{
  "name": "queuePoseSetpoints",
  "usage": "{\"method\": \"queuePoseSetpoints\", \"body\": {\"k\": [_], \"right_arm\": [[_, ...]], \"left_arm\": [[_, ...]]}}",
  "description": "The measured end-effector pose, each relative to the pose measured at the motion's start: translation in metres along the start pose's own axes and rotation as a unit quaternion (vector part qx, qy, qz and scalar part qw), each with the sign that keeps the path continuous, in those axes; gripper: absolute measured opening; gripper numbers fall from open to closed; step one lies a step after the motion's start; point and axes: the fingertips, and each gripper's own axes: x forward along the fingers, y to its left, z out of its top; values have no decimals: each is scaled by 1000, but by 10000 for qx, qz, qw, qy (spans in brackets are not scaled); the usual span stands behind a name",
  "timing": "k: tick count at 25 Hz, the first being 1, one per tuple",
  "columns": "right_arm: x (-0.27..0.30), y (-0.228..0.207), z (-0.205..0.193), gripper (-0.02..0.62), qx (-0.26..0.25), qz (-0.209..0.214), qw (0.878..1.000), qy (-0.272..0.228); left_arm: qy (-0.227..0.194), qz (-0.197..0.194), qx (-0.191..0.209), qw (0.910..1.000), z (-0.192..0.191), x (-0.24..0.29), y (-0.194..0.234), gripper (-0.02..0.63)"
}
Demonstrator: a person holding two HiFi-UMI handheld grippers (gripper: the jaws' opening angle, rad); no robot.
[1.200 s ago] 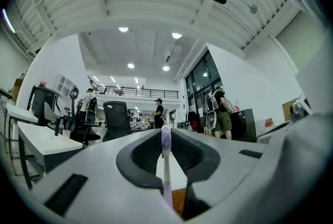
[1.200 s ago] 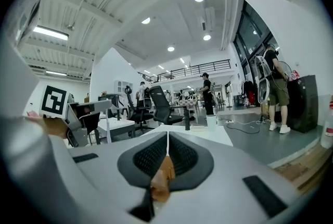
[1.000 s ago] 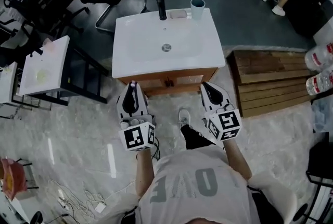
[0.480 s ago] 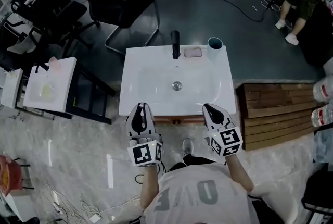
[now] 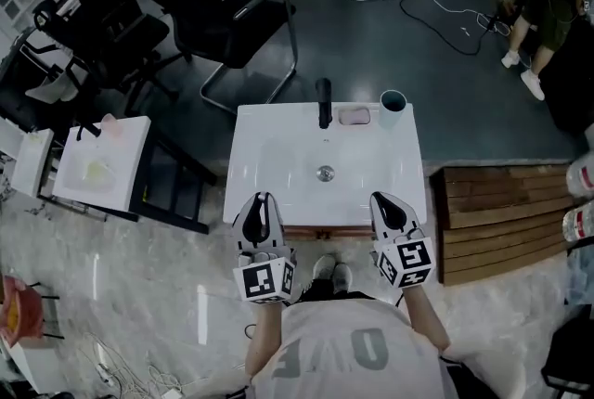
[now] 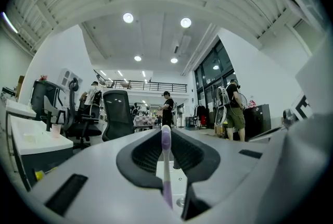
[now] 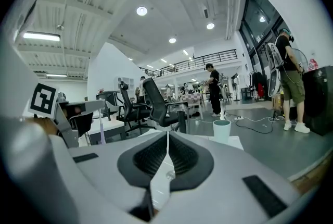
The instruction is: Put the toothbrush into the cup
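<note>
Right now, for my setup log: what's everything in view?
basin: one, white, centre of head view
tap: one, black, basin's far edge
soap dish: one, pinkish, beside the tap
cup: one, teal, basin's far right corner
toothbrush: one, purple and white, held by left gripper
pallet: one, wooden, floor right of basin
side table: one, white, left of basin
chairs: several, black, beyond basin
left gripper: one, white, shut on toothbrush
right gripper: one, white, shut, empty

Glossy white sink [image 5: 278,165], matt black tap [image 5: 323,102], smooth plastic toothbrush [image 6: 165,165] — bare wooden slats [image 5: 497,216], shiny floor [image 5: 139,276].
</note>
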Motion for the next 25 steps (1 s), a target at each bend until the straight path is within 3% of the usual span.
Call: {"method": "queuePoseSetpoints", "body": {"k": [10, 16, 25], "right_arm": [[3, -7, 23, 32, -123, -360, 9989, -288], [11, -6, 30, 32, -121, -511, 9978, -405], [10, -21, 31, 32, -85, -737, 9962, -448]], "left_arm": [[-299, -280, 150, 9990, 22, 25, 6, 72], [-258, -343, 221, 9988, 20, 39, 12, 72], [-36, -551, -5, 9985, 0, 56, -6, 71]]}}
